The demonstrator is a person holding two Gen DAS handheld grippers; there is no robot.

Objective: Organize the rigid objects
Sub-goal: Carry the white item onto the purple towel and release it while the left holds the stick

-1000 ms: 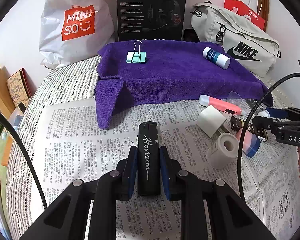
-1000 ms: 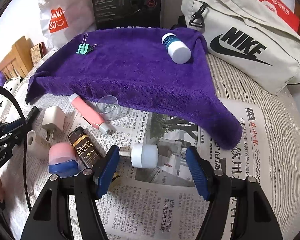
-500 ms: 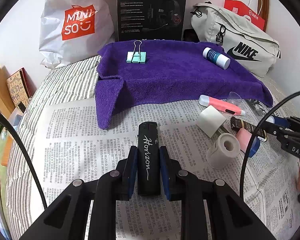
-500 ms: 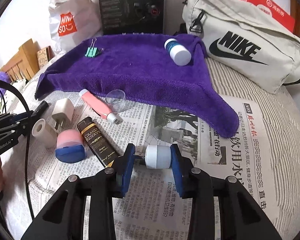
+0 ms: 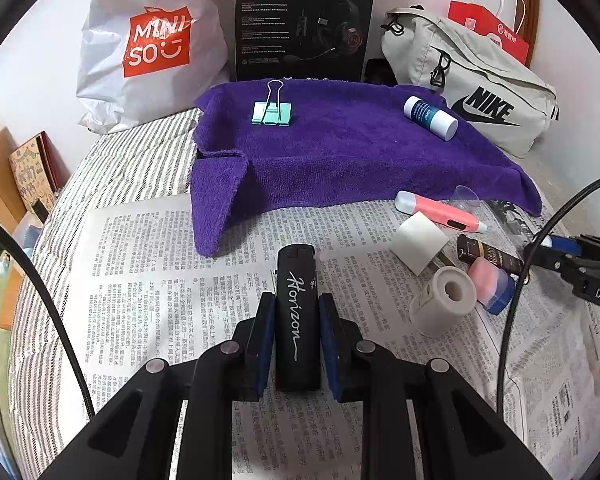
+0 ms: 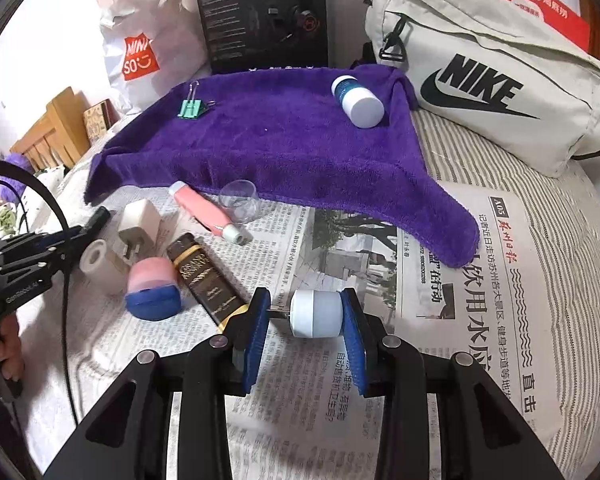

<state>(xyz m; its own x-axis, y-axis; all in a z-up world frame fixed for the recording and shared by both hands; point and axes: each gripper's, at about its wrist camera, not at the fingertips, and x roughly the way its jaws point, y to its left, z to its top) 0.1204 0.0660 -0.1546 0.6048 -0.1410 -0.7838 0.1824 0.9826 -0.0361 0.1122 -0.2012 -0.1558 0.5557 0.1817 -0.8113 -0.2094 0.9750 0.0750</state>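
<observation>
On a striped bed (image 6: 540,208) against a white wall, newspaper (image 5: 148,264) covered the near half and one purple towel (image 5: 340,160) the far half. One green binder clip (image 5: 272,114) and one blue-and-white bottle (image 5: 430,117) lay on the towel. Three bags and one black box stood behind. The left gripper (image 5: 296,312) was clamped on a black lighter (image 5: 297,312) with white script, resting on the newspaper. The right gripper (image 6: 306,316) pinched a small white plug-in light (image 6: 315,314) with a metal plug, just above the newspaper.
</observation>
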